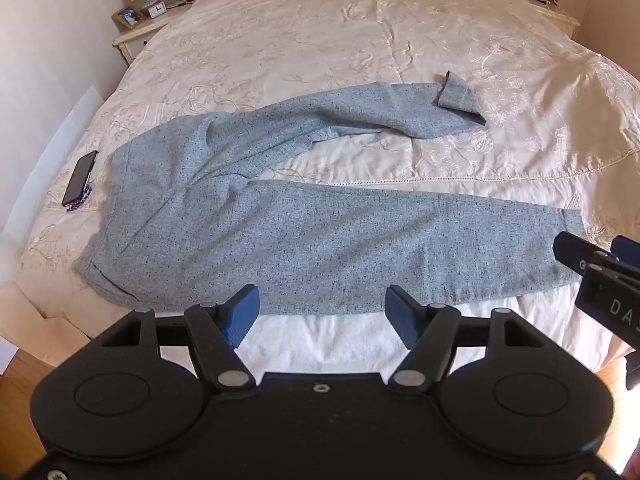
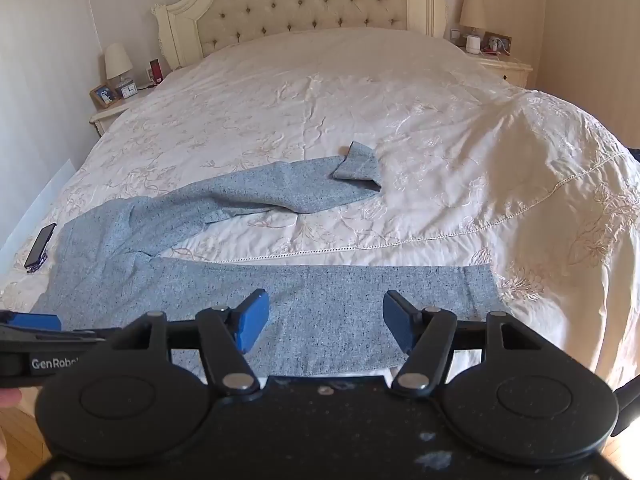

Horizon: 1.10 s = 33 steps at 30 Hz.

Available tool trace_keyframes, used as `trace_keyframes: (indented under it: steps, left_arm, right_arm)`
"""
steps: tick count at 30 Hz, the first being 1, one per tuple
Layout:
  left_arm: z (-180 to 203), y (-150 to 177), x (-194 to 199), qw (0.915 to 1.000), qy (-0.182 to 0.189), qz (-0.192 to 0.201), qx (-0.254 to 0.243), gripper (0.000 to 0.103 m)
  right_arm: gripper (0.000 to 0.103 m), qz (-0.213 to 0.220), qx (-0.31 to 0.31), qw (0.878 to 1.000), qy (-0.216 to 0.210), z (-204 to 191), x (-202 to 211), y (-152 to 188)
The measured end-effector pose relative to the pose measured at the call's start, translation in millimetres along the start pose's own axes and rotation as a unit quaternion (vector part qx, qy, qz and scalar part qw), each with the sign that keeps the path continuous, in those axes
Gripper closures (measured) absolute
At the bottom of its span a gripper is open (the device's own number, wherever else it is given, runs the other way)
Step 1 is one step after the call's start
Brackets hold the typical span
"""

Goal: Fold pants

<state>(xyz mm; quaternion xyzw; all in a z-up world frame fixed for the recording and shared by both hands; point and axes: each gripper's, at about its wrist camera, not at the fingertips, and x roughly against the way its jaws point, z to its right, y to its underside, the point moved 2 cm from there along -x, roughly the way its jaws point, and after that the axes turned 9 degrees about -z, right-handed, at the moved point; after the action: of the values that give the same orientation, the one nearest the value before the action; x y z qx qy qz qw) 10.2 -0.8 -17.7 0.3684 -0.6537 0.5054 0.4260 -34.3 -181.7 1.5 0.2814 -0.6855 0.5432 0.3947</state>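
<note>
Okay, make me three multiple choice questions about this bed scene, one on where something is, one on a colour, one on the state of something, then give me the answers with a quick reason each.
1. Where does the phone lie?
A. On the bed beside the waistband end of the pants
B. On the nightstand
C. On top of the far leg's cuff

2. What colour are the pants?
A. Black
B. Speckled blue-grey
C. Red

3. How is the left tool set?
A. Shut on the pants
B. Shut on the phone
C. Open, holding nothing

Answers:
1. A, the phone rests on the bedspread just left of the waistband.
2. B, the fabric is light blue-grey with dark flecks in both views.
3. C, its blue pads stand wide apart short of the near pant leg.
</note>
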Motion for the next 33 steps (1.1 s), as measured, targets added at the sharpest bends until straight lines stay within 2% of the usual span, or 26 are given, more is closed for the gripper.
trace_keyframes:
  steps: [3, 5, 12, 14, 33]
  left_arm:
    - [4.6, 4.6, 1.7, 1.0, 0.0, -0.002, 0.003, 0.031]
    - [0.7, 3.6, -1.2, 0.9998, 0.017, -0.011, 0.008, 0.031]
    - [-3.7, 8.7, 1.4, 0.9998, 0.019, -0.009, 0.008, 0.031]
    - [-4.2, 8.9, 1.5, 0.9997, 0.019, -0.011, 0.009, 0.031]
    - [-3.8, 12.9, -3.7, 0.9992, 0.028, -0.028, 0.009, 0.031]
  right_arm:
    - [0.036, -0.004, -0.003, 1.0, 0.005, 1.4, -0.5, -0.4]
    - [0.036, -0.005, -0.003, 1.0, 0.007, 1.6, -0.2, -0.3]
    - [0.036, -0.009, 0.004, 1.0, 0.005, -11.8, 1.8, 9.2]
    - [0.036, -0.016, 0.007, 1.0, -0.005, -4.9, -2.9, 7.5]
    - [0.036, -0.039, 0.012, 0.999, -0.01, -7.3, -2.5, 10.4]
